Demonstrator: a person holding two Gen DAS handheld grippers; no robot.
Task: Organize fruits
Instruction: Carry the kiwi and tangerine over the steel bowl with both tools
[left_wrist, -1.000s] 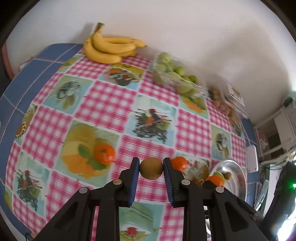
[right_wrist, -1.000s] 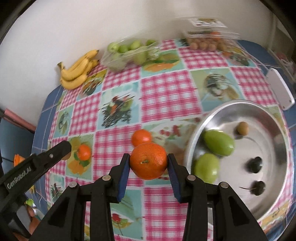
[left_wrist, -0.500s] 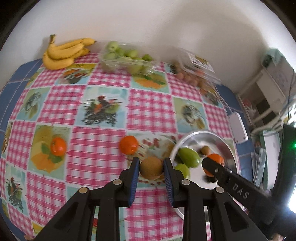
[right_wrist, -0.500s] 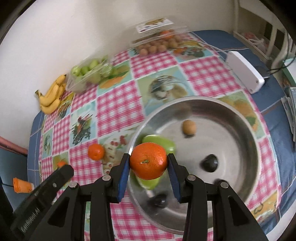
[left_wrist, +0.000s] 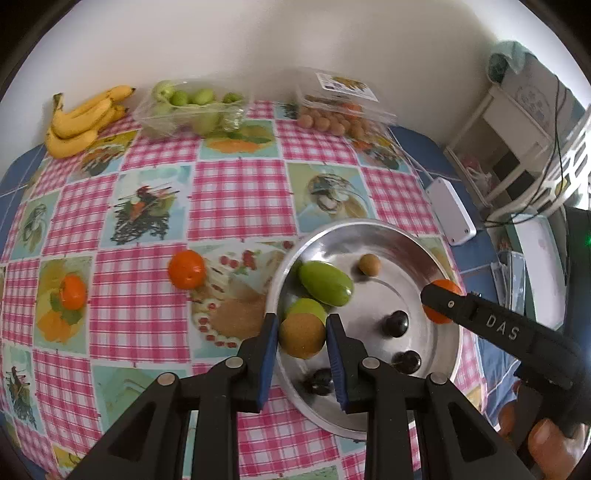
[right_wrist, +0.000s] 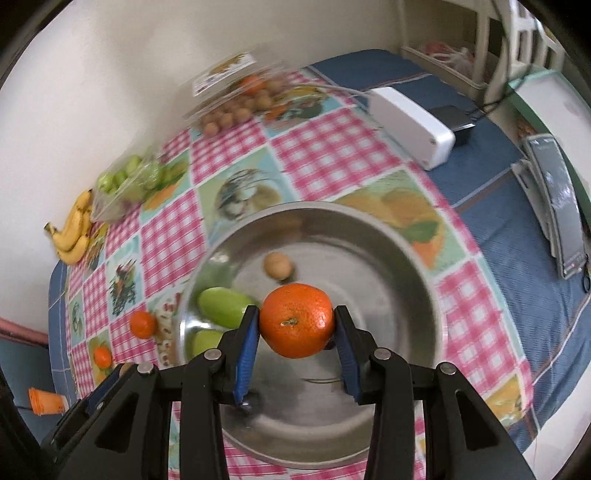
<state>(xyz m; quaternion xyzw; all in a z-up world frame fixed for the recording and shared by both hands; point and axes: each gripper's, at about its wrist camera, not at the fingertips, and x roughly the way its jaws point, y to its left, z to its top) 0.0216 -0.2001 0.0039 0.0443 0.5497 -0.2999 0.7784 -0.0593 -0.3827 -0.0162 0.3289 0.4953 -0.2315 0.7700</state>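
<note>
My left gripper (left_wrist: 302, 338) is shut on a brown kiwi (left_wrist: 302, 335), held over the near left rim of the steel bowl (left_wrist: 436, 254). My right gripper (right_wrist: 296, 321) is shut on an orange mandarin (right_wrist: 296, 319) above the middle of the bowl (right_wrist: 406, 236); it shows in the left wrist view (left_wrist: 441, 301) over the bowl's right side. The bowl holds two green fruits (left_wrist: 325, 283), a small brown fruit (left_wrist: 369, 264) and three dark fruits (left_wrist: 395, 324). Two mandarins (left_wrist: 186, 268) (left_wrist: 72, 292) lie on the checked cloth left of the bowl.
At the back by the wall lie bananas (left_wrist: 83, 120), a clear box of green fruit (left_wrist: 188, 109) and a clear box of small brown fruit (left_wrist: 332, 110). A white device (left_wrist: 448, 210) lies right of the bowl near the table edge.
Both grippers moved right over the bowl with their fruit. The kiwi went from the cloth side to the bowl's rim; the mandarin moved further over the bowl's middle.
</note>
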